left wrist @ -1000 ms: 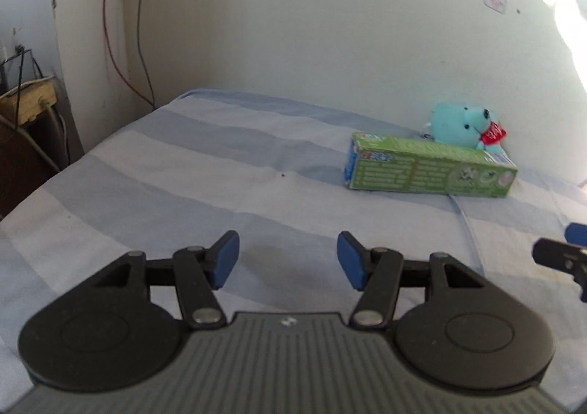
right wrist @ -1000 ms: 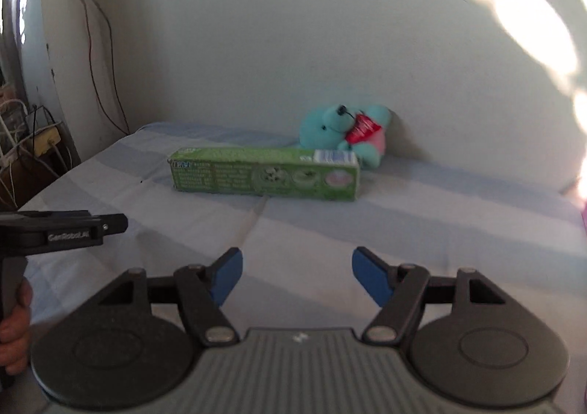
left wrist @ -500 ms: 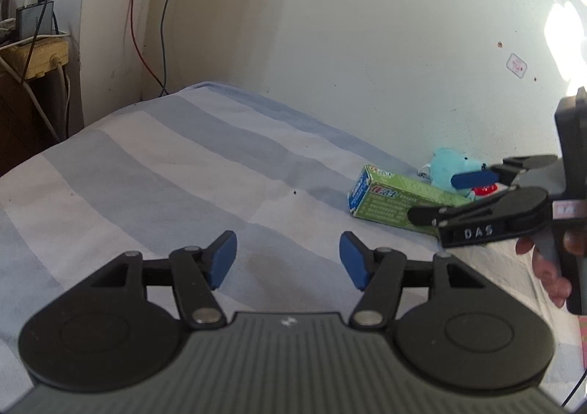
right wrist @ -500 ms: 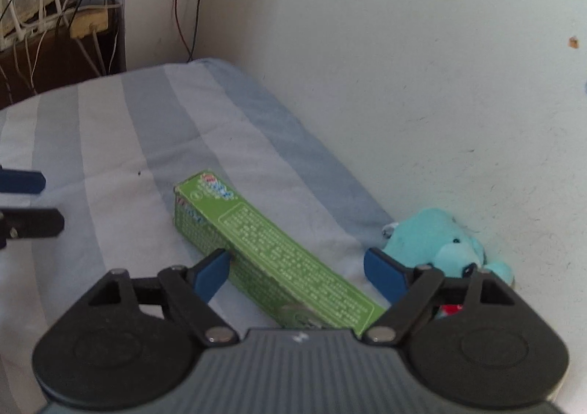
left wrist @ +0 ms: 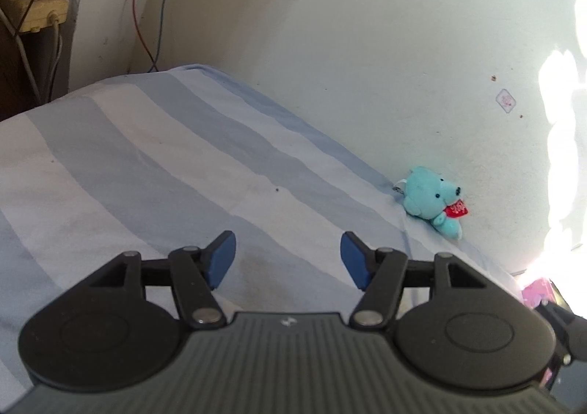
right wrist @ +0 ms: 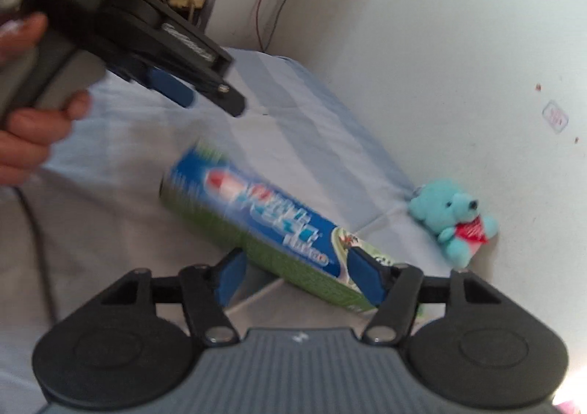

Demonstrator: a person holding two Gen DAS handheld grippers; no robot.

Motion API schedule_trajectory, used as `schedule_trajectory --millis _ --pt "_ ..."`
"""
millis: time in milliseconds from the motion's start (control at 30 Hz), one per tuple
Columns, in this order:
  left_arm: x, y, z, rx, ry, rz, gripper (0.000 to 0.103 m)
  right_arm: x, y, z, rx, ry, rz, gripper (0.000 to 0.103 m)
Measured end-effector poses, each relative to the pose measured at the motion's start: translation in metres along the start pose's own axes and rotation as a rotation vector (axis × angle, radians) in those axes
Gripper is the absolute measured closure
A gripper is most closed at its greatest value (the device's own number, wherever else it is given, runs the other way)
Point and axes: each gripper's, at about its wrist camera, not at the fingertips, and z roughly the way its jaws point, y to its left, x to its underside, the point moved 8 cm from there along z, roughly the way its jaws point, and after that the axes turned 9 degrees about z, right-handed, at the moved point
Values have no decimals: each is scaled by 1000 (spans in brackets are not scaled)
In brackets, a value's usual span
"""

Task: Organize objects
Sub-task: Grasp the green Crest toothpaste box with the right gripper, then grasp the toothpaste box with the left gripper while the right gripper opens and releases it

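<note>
Right wrist view tells it: the box (right wrist: pixel 256 205) isn't lying by the bear (right wrist: pixel 455 216) against the wall anymore. My right gripper (right wrist: pixel 293 276) has just been closing, and it looks clamped on the box's near end, about mid-width.

Reply: so that's the pickup done? Which way is it pointing?

Me: I'd say so. It looks lifted off the bed (right wrist: pixel 312 113), so next it needs somewhere to go. The long axis runs diagonally, from my pads up and left toward my other hand, blue printed face up and a bit tilted.

Reply: and the left one?

Me: My left gripper (left wrist: pixel 288 260) has just been opening a little — partly open now, nothing between the pads, only striped sheet below.
</note>
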Motion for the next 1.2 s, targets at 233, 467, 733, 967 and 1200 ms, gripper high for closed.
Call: schedule_trajectory --millis 233,467,733,967,1200 --pt "8 -25 -6 111 47 94 38 26 -51 -43 -48 -151 422 16" --pt "19 -50 -34 159 -6 277 26 33 -148 3 -54 -133 890 31" --pt "40 -52 -31 129 60 372 35 29 -150 51 -103 -27 927 64" --pt "46 -55 -27 116 73 412 39 72 -98 -25 -169 -49 791 60" --pt "26 -31 -10 177 65 129 22 88 -52 -68 -44 -151 492 22"
